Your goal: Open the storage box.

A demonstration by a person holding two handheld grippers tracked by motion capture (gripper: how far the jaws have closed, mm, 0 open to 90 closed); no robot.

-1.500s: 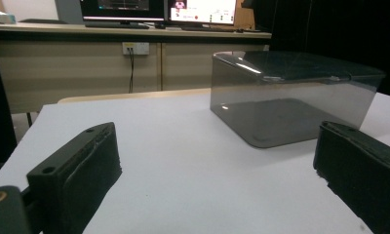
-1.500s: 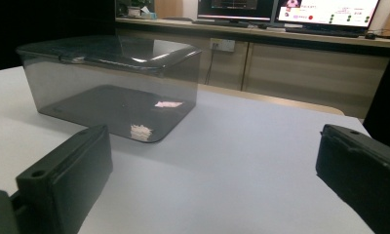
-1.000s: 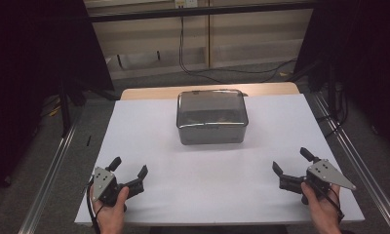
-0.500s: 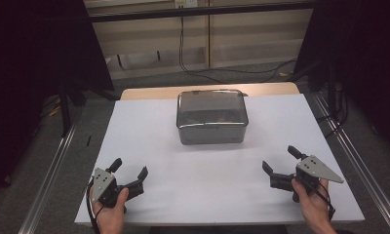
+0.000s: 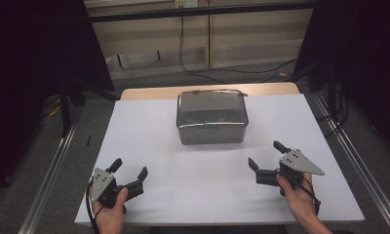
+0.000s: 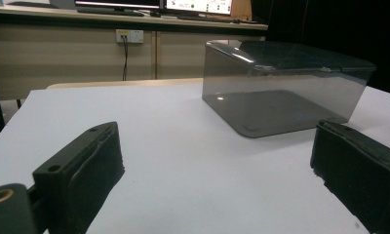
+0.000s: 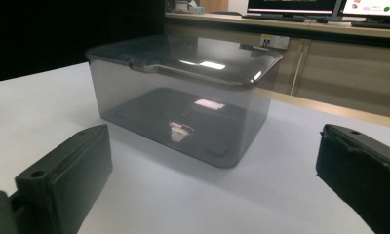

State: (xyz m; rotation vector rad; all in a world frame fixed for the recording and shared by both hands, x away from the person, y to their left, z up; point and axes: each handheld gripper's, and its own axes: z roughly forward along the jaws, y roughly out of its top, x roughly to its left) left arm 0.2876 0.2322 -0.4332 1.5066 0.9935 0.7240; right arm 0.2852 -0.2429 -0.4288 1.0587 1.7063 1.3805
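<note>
1. On the bench (image 5: pixel 149 126), high view: smoky clear lidded box (image 5: pixel 211 116) sits toward the far middle of the white sheet, lid on. Left gripper (image 5: pixel 129 173) is at the near left corner, held in a hand (image 5: pixel 110 214), fingers spread apart, nothing between them. Box lies ahead of it and off to its right, well apart. Right gripper (image 5: pixel 267 158) is at the near right, held in the other hand (image 5: pixel 300 195), grey three-cornered plate on top, fingers released and empty. Box lies ahead and to its left, apart from the fingertips but nearer than to the left gripper.

2. Left gripper view: both black fingers (image 6: pixel 81 170) rise from the bottom corners, wide open, bare white bench between them. Box (image 6: pixel 281 87) stands beyond, upper right, closer to the right-hand finger's line, not touching either one. Wall outlet and monitors in the background.

3. Right gripper view: fingers (image 7: pixel 66 170) open wide, nothing gripped. Box (image 7: pixel 183 97) stands upright straight ahead, roughly between the two fingers' lines but beyond the tips, one corner turned toward the camera. No contact. Lid closed, glare on it.
</note>
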